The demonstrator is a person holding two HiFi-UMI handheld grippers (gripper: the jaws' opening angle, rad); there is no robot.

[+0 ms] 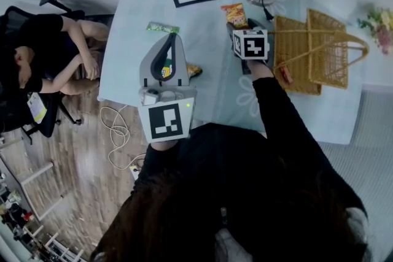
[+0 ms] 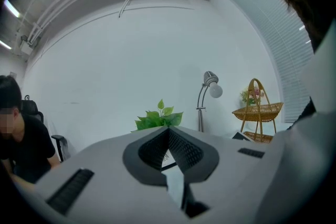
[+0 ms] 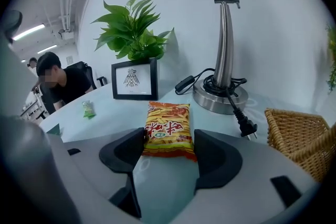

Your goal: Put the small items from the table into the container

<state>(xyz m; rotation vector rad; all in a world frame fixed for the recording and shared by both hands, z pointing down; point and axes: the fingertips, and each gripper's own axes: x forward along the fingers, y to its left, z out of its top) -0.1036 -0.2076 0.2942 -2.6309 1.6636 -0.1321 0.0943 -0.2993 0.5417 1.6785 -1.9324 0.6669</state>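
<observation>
The right hand-held gripper (image 3: pixel 169 140) is tilted down toward the desk (image 1: pixel 212 61) with its jaws wide apart. An orange snack packet (image 3: pixel 168 128) lies flat on the desk between and just ahead of them. The left pad sits right at the packet's edge, the right pad stands a little clear of it, and neither presses on it, so nothing is gripped. The left hand-held gripper (image 2: pixel 169 131) is held level over the near left part of the desk with its jaws closed together at the tips and nothing between them. In the head view a small yellow item (image 1: pixel 166 72) shows on the desk through the loop of those jaws. A green packet (image 1: pixel 163 27) lies farther back near the left edge, well apart from the snack packet. The wicker basket (image 1: pixel 319 52) with its tall handle stands on the right side of the desk, just beside the right hand-held gripper. Behind the snack packet are a framed picture (image 3: pixel 134 80) with a plant (image 3: pixel 131 29) behind it, and a lamp (image 3: pixel 220 97) whose cord and plug (image 3: pixel 244 122) lie loose near the basket. A person (image 1: pixel 43 52) sits beside the desk's left end.
</observation>
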